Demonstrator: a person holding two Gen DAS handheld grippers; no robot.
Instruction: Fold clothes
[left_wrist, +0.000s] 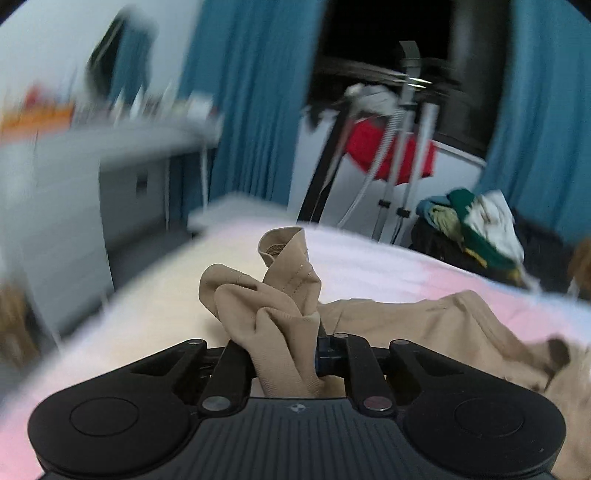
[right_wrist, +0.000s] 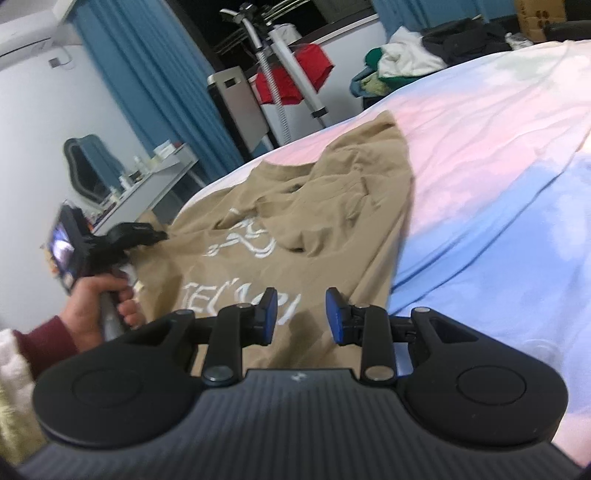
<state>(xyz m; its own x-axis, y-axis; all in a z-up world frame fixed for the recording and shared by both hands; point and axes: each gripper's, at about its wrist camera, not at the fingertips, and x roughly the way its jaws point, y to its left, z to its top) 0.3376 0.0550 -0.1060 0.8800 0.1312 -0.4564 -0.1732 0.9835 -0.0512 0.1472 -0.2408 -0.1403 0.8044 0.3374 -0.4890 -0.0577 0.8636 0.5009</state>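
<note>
The pastel bed (right_wrist: 480, 155) carries the tan T-shirt (right_wrist: 295, 206), whose white print shows only from the right wrist. The left gripper (left_wrist: 284, 354) pinches a bunched edge; the right gripper (right_wrist: 300, 317) hangs open above it.

The shirt (right_wrist: 295, 206) is spread on the bed (right_wrist: 480, 155), toward its left side. A bunched fold of the shirt (left_wrist: 280, 314) is clamped in the left tool (left_wrist: 286, 354), at the shirt's left edge. The right tool (right_wrist: 301, 319) is held with a gap between its fingers above the shirt's near edge. A clothes pile (right_wrist: 406, 55) is located beyond the bed, with a rack (right_wrist: 284, 66) to its left.
</note>
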